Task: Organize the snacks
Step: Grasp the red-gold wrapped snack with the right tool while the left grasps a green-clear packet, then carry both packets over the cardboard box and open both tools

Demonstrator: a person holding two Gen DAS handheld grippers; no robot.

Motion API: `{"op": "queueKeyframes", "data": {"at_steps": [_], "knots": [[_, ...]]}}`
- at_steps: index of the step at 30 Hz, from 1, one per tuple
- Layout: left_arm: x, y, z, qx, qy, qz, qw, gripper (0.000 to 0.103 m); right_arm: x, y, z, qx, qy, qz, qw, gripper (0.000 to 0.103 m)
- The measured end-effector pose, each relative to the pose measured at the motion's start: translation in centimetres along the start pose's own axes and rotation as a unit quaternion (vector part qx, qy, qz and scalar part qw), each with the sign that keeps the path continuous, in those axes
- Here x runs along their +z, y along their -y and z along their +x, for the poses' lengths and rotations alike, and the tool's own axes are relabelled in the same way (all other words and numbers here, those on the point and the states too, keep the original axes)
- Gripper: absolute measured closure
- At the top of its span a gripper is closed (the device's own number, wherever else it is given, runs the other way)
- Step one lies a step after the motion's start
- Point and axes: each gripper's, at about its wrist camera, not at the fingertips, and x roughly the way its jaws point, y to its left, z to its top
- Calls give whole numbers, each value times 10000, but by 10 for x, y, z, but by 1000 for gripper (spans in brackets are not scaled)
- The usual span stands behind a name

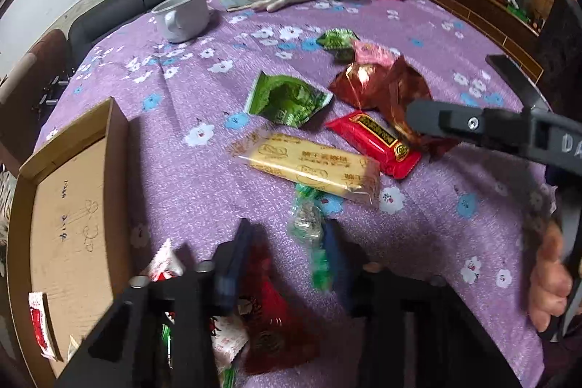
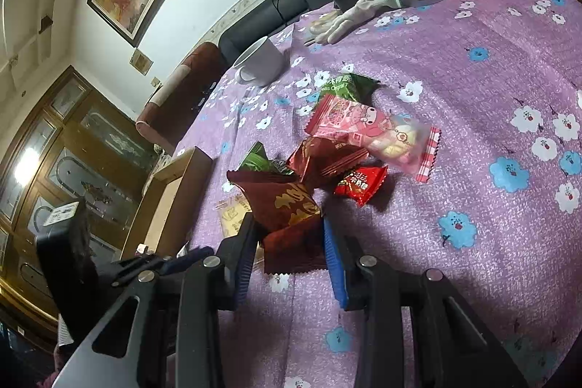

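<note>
Nearest the lens in the right wrist view, right gripper [image 2: 289, 222] clamped on the near end of a crinkled brown foil snack packet [image 2: 287, 206], low centre over the purple flowered tablecloth [image 2: 473, 97]. Long axis running from the serrated edge between the pads up and leftward, far end pointing toward the open brown cardboard box [image 2: 174, 191] at mid-left. Likely to swing or slide out, being held by one end only. In the left wrist view, left gripper [image 1: 287, 228] at bottom centre, astride a dark red triangular packet [image 1: 269, 315] and a green clear-wrapped candy [image 1: 309, 231]; cannot tell whether pressing on either. Could catch both, or nudge one away.
</note>
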Motion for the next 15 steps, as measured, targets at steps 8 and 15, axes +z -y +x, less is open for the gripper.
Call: {"op": "queueKeyframes", "data": {"at_steps": [8, 15], "knots": [[-6, -7, -16, -216, 311, -269, 9989, 84, -3, -13, -11, -401, 311, -431, 9978, 69], [-18, -68, -74, -598, 853, -1125, 9882, 84, -8, -37, -7, -250, 123, -562, 9980, 69]]}}
